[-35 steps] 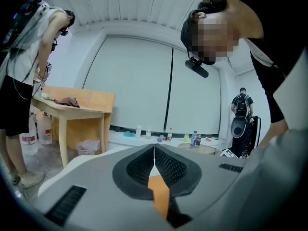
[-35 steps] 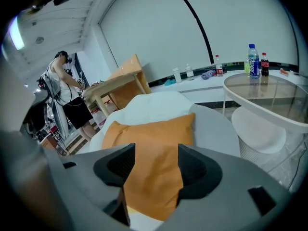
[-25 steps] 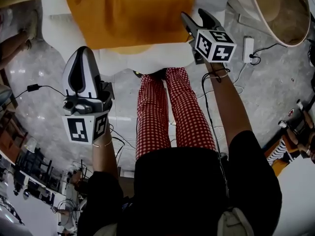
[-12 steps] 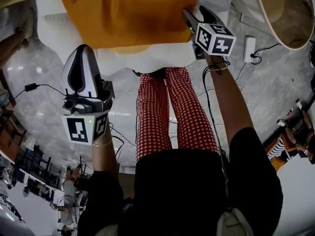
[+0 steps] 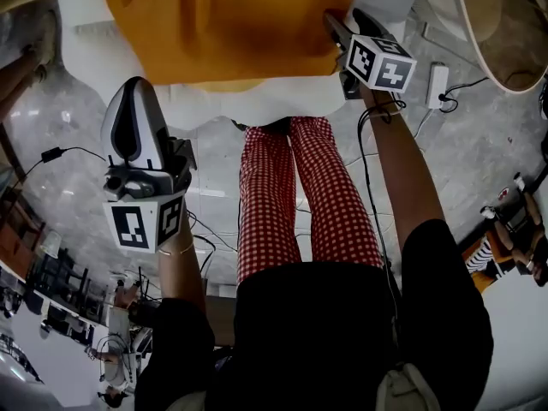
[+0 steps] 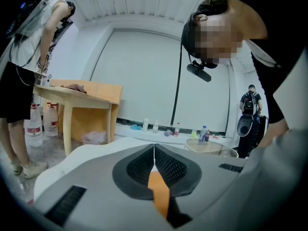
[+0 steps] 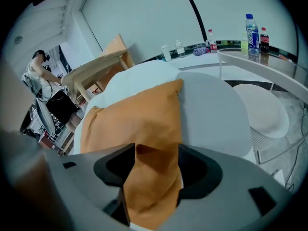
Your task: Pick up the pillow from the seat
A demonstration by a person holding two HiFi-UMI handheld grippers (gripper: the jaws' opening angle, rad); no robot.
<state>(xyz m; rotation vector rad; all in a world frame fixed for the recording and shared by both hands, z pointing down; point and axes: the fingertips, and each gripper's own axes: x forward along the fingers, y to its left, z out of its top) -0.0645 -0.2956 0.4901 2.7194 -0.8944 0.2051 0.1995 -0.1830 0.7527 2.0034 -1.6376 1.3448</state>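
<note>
Lowered: my right gripper (image 7: 156, 150), jaws spread astride pillow (image 5: 227, 24) corner on seat (image 5: 257, 101); my left gripper (image 6: 154, 148) pressed together, empty. Pillow likely soft, light, floppy; pinch corner deep.

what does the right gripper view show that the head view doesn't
Only the right gripper view: the pillow corner between the right gripper's parted jaws, bottles and a wooden table behind. Only the head view: the left gripper, checked trousers, a power strip on the floor. Both: the orange pillow lying on the white seat.
</note>
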